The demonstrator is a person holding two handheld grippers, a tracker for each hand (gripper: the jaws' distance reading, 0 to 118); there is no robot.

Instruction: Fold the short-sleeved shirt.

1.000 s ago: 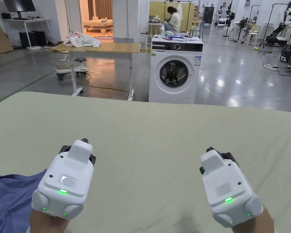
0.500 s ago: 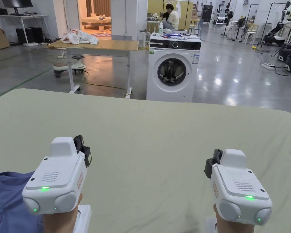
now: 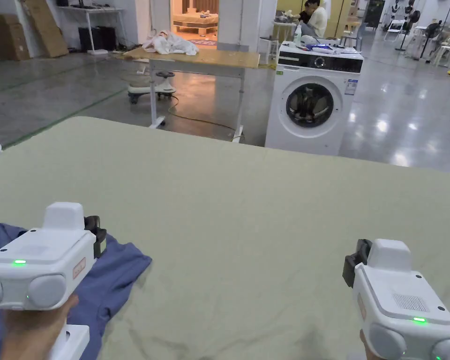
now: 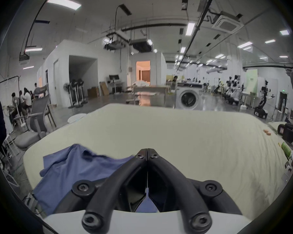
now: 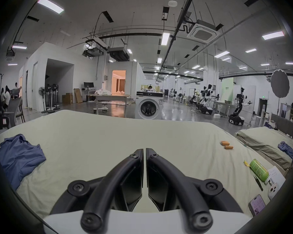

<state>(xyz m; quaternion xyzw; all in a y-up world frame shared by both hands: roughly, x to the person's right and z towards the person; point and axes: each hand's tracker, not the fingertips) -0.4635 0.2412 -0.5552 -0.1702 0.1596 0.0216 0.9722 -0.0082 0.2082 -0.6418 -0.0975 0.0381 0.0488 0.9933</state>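
I hold the left claw (image 3: 96, 233) low on my left, jaws closed together and holding nothing. My right claw (image 3: 353, 267) sits low right, jaws nearly touching, also holding nothing.

A robotics lab: humanoid robots (image 5: 240, 102), washing machine (image 3: 313, 105), test beds (image 5: 264, 141).

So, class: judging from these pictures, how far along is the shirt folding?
Nothing looks folded yet: the blue shirt lies crumpled at the left edge of the bed. In hand: nothing; the left gripper hangs above the shirt, jaws together, and the right gripper is empty. Spreading and every fold remain.
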